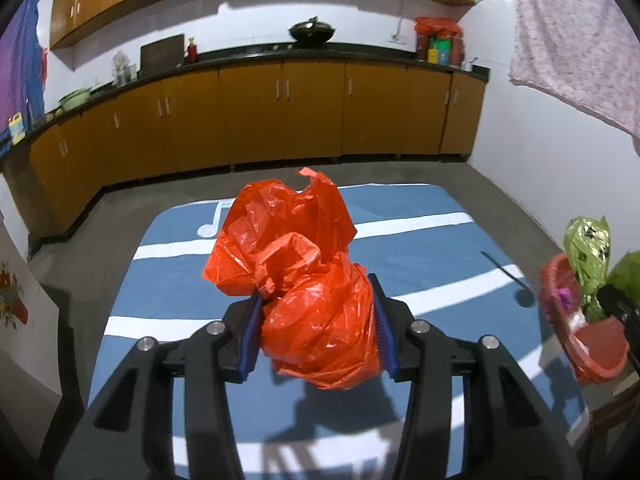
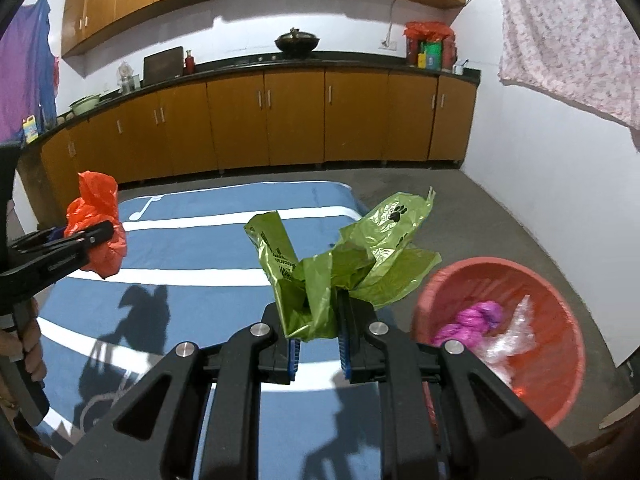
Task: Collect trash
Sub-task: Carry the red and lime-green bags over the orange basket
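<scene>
A crumpled orange plastic bag [image 1: 304, 280] is pinched between the blue pads of my left gripper [image 1: 318, 320], held up above the blue mat [image 1: 420, 256]. The same orange plastic bag [image 2: 96, 220] and left gripper [image 2: 86, 246] show at the left of the right wrist view. My right gripper [image 2: 318, 338] is shut on a crumpled green plastic bag [image 2: 336, 264] printed with paw marks, held above the mat's right edge. A red basin [image 2: 560, 364] stands on the floor at the right, with a pink bag [image 2: 474, 316] and clear plastic [image 2: 508, 340] inside it.
The blue mat with white stripes [image 2: 192, 304] lies on a grey concrete floor [image 2: 472, 216]. Orange kitchen cabinets [image 1: 280, 116] run along the back wall. A white wall [image 2: 560, 168] stands at the right, with patterned cloth [image 2: 568, 36] hanging above. A person's hand [image 2: 30, 344] grips the left tool.
</scene>
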Demonstrator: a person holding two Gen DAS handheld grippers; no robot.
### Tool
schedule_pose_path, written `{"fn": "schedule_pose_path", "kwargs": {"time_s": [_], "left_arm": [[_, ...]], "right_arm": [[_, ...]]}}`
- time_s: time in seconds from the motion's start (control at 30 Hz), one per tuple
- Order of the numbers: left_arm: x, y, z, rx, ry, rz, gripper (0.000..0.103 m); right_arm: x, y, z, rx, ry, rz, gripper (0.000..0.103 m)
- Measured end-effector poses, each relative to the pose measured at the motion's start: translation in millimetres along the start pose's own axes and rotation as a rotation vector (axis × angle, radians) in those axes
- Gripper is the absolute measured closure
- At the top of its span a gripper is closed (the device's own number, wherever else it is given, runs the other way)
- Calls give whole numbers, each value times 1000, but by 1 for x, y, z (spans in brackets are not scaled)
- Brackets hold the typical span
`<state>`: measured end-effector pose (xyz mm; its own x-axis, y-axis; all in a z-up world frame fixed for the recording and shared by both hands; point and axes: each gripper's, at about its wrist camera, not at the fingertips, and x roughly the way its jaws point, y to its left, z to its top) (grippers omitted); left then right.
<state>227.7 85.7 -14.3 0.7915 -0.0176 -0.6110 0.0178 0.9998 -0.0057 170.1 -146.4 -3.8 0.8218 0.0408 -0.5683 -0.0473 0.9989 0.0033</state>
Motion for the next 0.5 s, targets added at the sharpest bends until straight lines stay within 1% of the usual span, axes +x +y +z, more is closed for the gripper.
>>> {"fn": "schedule_pose_path", "kwargs": {"time_s": [0.2, 0.5], "left_arm": [[-29, -29, -4, 45, -24, -43, 56], [-49, -74, -7, 89, -33, -120, 56]], "right_arm": [[-19, -23, -7, 9, -14, -45, 87], [-37, -57, -10, 18, -37, -127, 87]]}}
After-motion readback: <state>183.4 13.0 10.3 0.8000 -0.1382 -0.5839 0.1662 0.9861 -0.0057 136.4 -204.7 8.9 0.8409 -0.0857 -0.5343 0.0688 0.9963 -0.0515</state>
